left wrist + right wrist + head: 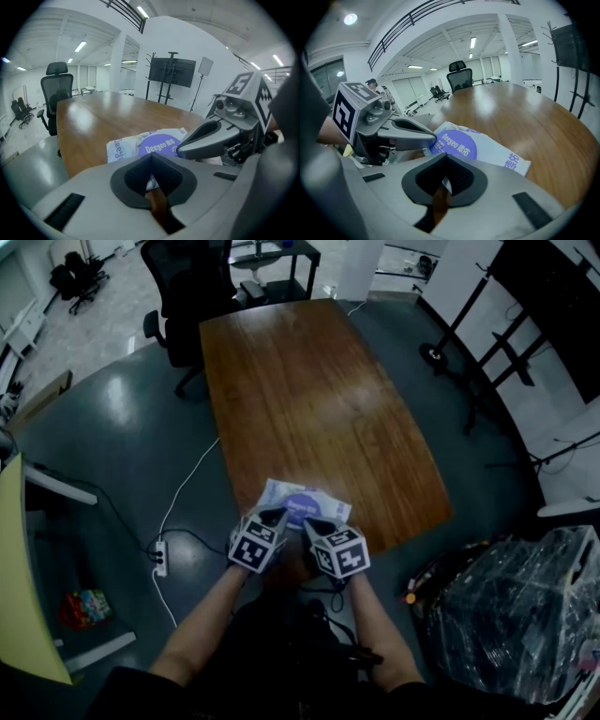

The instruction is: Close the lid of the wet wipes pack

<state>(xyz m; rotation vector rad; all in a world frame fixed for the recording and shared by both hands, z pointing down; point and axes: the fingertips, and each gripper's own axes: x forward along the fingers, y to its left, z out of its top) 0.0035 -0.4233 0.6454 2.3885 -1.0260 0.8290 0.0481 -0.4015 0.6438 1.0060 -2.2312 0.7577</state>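
Note:
A white wet wipes pack [302,503] with a round purple lid lies flat on the wooden table [309,390], close to its near edge. The lid [161,143] looks flat against the pack [487,152]. My left gripper [277,514] is at the pack's near left corner and my right gripper [309,522] at its near right, their tips close together. Both are shut with nothing between the jaws. In the left gripper view the right gripper's fingers [206,138] reach over the lid's edge. In the right gripper view the left gripper's fingers [412,133] point at the lid.
A black office chair [187,287] stands at the table's far left corner. A power strip [159,557] and cable lie on the floor at left. A plastic-wrapped bundle [516,606] sits at right. A screen on a stand [171,72] is beyond the table.

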